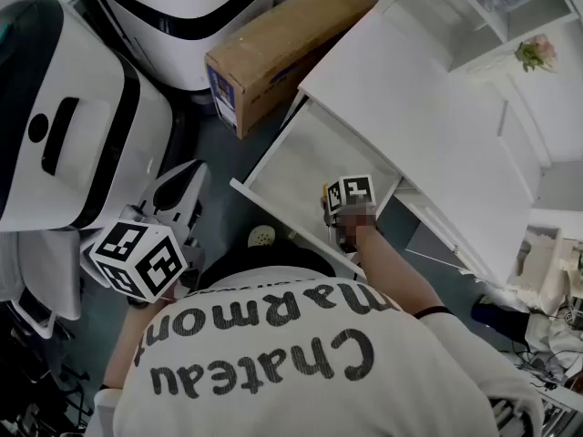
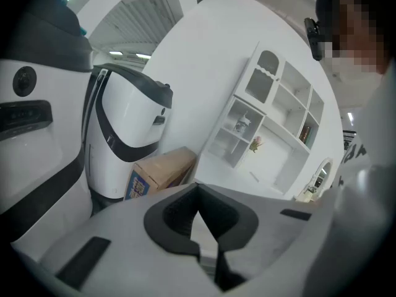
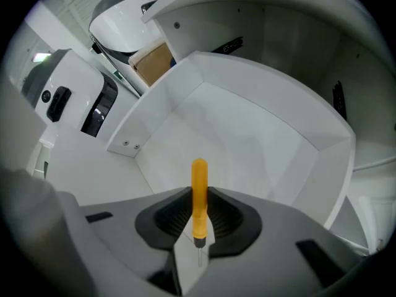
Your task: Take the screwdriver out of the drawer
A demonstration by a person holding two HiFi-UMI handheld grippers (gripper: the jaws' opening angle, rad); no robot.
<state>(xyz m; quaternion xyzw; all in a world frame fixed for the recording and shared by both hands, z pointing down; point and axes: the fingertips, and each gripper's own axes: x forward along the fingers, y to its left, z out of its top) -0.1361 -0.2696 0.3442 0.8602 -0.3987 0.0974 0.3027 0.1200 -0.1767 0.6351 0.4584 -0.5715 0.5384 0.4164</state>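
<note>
The right gripper's (image 3: 198, 195) jaws pinch the screwdriver (image 3: 199, 177) by its yellow handle, over the near part of the open white drawer (image 3: 247, 73). Off to the left, the left gripper's (image 2: 198, 193) jaws are pressed together, empty.

Dim, flat light; fisheye-warped, vignetted edges

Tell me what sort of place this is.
Probably a robotics lab or test room staged like a home: a white cabinet with an open drawer, a white shelf unit holding small ornaments, and large white-and-black machines beside a cardboard box on the floor.
</note>
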